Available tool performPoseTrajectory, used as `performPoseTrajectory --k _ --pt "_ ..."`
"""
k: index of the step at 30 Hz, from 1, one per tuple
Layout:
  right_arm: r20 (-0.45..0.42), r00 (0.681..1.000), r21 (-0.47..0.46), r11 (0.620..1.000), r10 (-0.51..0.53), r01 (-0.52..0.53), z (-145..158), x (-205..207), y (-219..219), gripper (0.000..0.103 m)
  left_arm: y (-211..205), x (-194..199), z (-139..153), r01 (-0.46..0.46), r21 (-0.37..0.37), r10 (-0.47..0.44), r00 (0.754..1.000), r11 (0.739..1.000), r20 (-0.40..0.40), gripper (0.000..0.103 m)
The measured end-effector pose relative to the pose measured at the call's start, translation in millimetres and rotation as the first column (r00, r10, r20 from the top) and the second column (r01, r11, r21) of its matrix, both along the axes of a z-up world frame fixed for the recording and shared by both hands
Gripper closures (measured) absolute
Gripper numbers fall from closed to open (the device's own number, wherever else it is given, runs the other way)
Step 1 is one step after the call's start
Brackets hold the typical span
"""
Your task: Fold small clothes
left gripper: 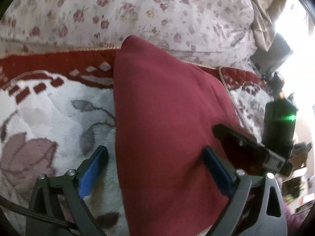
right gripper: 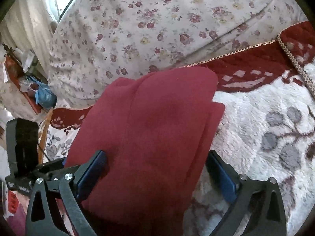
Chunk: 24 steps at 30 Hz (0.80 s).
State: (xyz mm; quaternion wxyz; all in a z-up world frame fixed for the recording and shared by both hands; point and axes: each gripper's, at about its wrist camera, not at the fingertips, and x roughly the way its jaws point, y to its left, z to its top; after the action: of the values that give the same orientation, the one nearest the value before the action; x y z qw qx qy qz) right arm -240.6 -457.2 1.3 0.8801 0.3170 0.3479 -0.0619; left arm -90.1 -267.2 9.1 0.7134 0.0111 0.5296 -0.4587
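- Nearest in the left wrist view, the left gripper (left gripper: 155, 169) is spread wide, its blue-padded fingers (left gripper: 92, 171) well apart; it grips nothing, though the red cloth passes between the fingers and lies against the right-hand pad.
- Nearest in the right wrist view, the right gripper (right gripper: 157, 173) is likewise spread wide and released, with one blue-padded finger (right gripper: 90, 175) at the cloth's left edge and the other just beside its right edge.
- The dark red garment (left gripper: 165, 122) lies folded on the bed between both pairs of fingers, running from the near edge away toward the far side; in the right wrist view the dark red garment (right gripper: 149, 129) shows a lower layer sticking out along its right edge.
- Under it lies a plush blanket (left gripper: 49, 114), white with grey and mauve flowers; the same plush blanket (right gripper: 265, 129) fills the right of the right wrist view.
- Farther off, the blanket's dark red border (right gripper: 252, 63) carries a gold braid trim (right gripper: 232, 54).
- Beyond the border rises a floral quilt (left gripper: 137, 11), pale with small rose prints, seen also as the floral quilt (right gripper: 157, 25) in the right wrist view.
- At the far left of the right wrist view a pale curtain (right gripper: 25, 23) hangs by bright light.
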Motion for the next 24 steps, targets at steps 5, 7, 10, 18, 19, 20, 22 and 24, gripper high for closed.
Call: performPoseTrajectory --k 5,7,10,18,19,20,22,24 --pt "0.008 1.0 0.018 1.0 -0.012 0.012 -1 1 -1 0.0 -2 1 -1 0.016 -0.008 -0.016 1.0 1.0 0.002 0.004" --pt "0.011 1.0 0.029 0.999 -0.019 0.019 0 0 -2 0.0 -1 3 -2 0.015 -0.013 -0.015 1.0 1.0 -0.012 0.004" --pt "0.025 0.999 0.06 0.998 -0.023 0.022 1 -3 -2 0.001 0 4 -3 0.009 -0.022 -0.009 1.0 1.0 -0.019 0.004" --pt "0.007 1.0 -0.001 1.0 0.004 -0.004 7 -2 9 0.033 4 -8 3 0.015 -0.041 -0.013 0.999 0.999 0.031 0.035" --pt "0.01 1.0 -0.01 1.0 0.006 -0.006 9 -2 10 0.035 5 -10 5 0.014 -0.043 -0.013 0.999 0.999 0.04 0.038" --pt "0.013 1.0 -0.014 1.0 0.004 -0.004 11 -2 11 0.039 6 -12 9 0.014 -0.046 -0.011 0.999 0.999 0.051 0.046" --pt "0.03 1.0 -0.015 1.0 0.006 -0.005 18 -4 13 0.043 11 -15 17 0.01 -0.052 -0.007 0.998 0.999 0.06 0.055" --pt "0.047 0.999 -0.017 1.0 0.021 -0.02 26 -5 18 0.047 20 -22 28 0.005 -0.056 -0.002 0.998 0.998 0.07 0.058"
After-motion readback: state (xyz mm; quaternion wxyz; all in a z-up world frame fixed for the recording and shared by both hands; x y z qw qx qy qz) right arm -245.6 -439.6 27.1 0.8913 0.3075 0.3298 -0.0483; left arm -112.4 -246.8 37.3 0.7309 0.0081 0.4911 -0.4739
